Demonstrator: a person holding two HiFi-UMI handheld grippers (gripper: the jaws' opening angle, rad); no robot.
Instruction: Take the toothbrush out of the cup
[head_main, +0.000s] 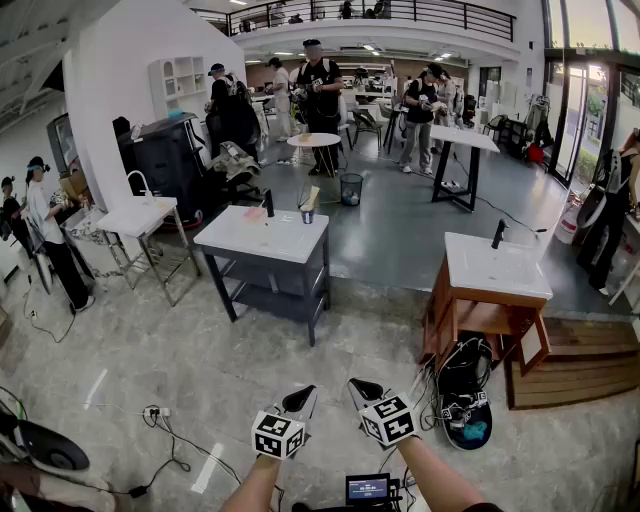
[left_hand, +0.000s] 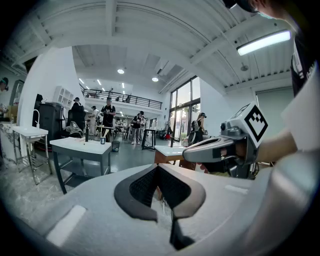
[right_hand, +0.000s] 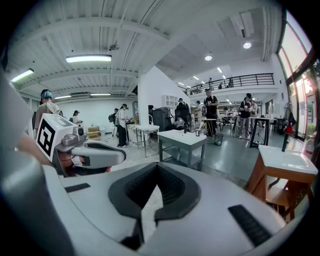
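Left gripper (head_main: 298, 400), right gripper (head_main: 364, 390) pinched shut (both empty); cup (head_main: 308, 214) on distant sink table (head_main: 262, 238), pale floor (head_main: 200, 340).

We see matt grey plastic on the left gripper (left_hand: 157, 167) and right gripper (right_hand: 159, 167), ribbed black pads (left_hand: 142, 187), a smooth white tabletop (head_main: 262, 235) on grey metal legs (head_main: 228, 290), a wooden washstand (head_main: 437, 310), and a glossy grey floor (head_main: 390, 225).
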